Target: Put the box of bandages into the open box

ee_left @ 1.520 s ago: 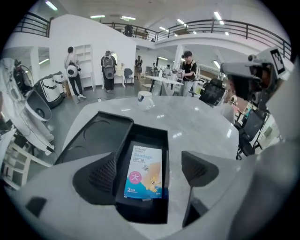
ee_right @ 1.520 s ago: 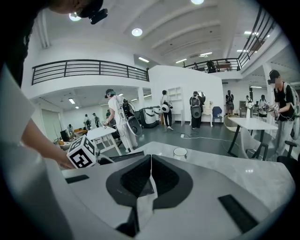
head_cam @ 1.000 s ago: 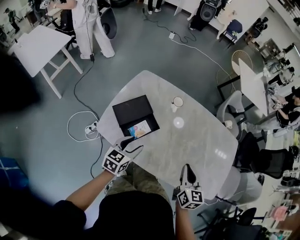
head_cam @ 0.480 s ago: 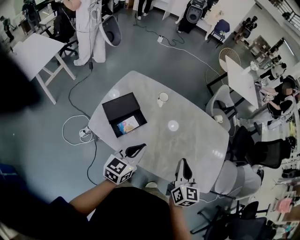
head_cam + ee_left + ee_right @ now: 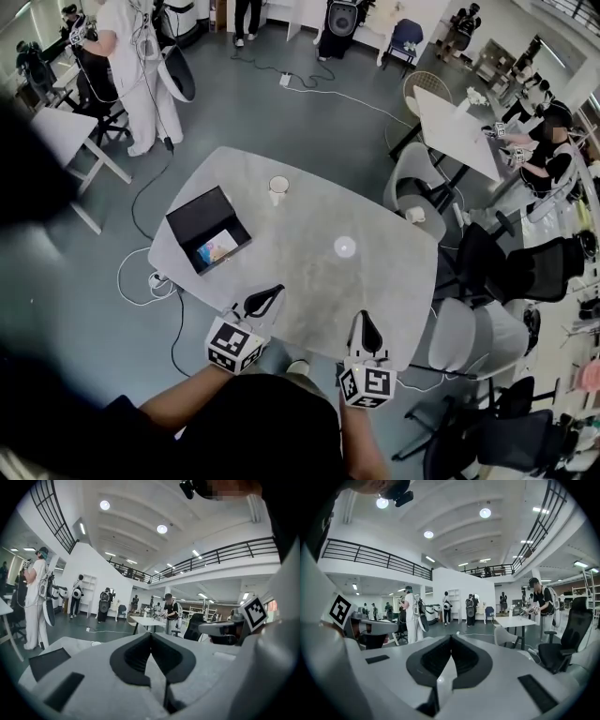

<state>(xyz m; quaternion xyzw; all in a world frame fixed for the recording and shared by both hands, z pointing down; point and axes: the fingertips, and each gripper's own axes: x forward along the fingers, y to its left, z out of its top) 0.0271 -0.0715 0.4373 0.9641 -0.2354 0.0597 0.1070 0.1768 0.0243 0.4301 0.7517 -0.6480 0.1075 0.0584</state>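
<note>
The black open box (image 5: 195,217) lies on the left part of the grey table (image 5: 375,281), its lid folded back. The colourful box of bandages (image 5: 218,247) rests inside its lower half. My left gripper (image 5: 277,291) hovers over the near table edge, to the right of the box and well apart from it. Its jaws are shut and empty (image 5: 151,634). My right gripper (image 5: 364,316) hangs over the near edge further right, also shut with nothing held (image 5: 451,637). Both point nearly level across the table.
A white cup (image 5: 278,188) stands on the table beyond the box. Office chairs (image 5: 469,337) crowd the table's right side. A cable and power strip (image 5: 155,279) lie on the floor at left. A person in white (image 5: 131,56) stands at the far left.
The left jaws, spread beside the box a second ago, have shut empty. Both grippers have drawn back and up from the table, and the whole table looks farther away.
</note>
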